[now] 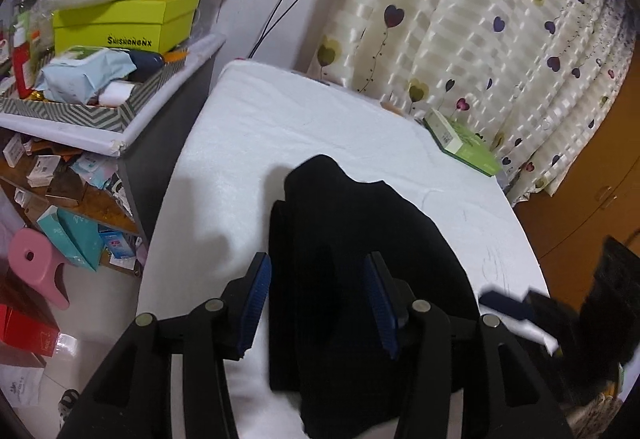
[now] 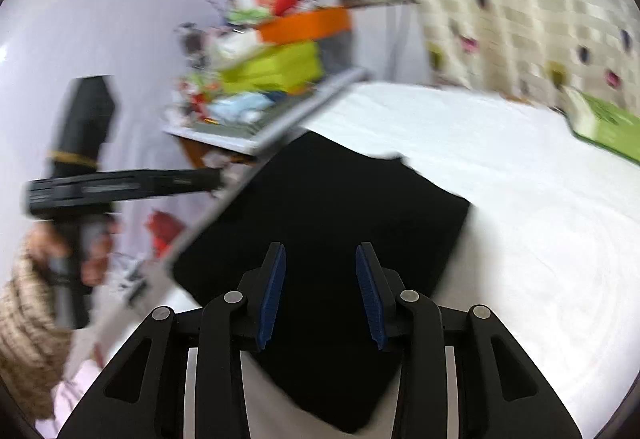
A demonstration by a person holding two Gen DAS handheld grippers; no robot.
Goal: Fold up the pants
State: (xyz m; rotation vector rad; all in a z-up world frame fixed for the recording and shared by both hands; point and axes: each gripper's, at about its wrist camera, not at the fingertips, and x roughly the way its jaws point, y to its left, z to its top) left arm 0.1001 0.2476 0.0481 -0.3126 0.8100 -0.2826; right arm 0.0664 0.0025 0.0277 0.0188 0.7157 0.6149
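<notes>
The black pants (image 1: 352,279) lie in a compact folded bundle on the white-covered surface (image 1: 280,127), toward its near left part, with a rounded hump of cloth sticking out at the far end. The left hand-held gripper (image 1: 318,299) hovers over the bundle with its blue pads spread wide and nothing between them. The right hand-held gripper (image 2: 320,295) is likewise released above the same dark block, jaws apart and empty; its view is blurred, so fine creases cannot be read.

The fold looks nearly complete, so the work in hand is probably tidying. To do it well, press the layers flat from the middle outward, and tuck the far hump under instead of dragging the whole stack. A pinch should take one edge only, or the lower layers will slide.

The bundle's left side sits close to the surface's left edge, beside a cluttered shelf (image 1: 120,135), so any push should go rightward or away. There is broad bare cloth to the right and beyond. A green box (image 1: 460,143) rests near the far edge by the heart-print curtain (image 1: 480,19), well apart from the pants.
</notes>
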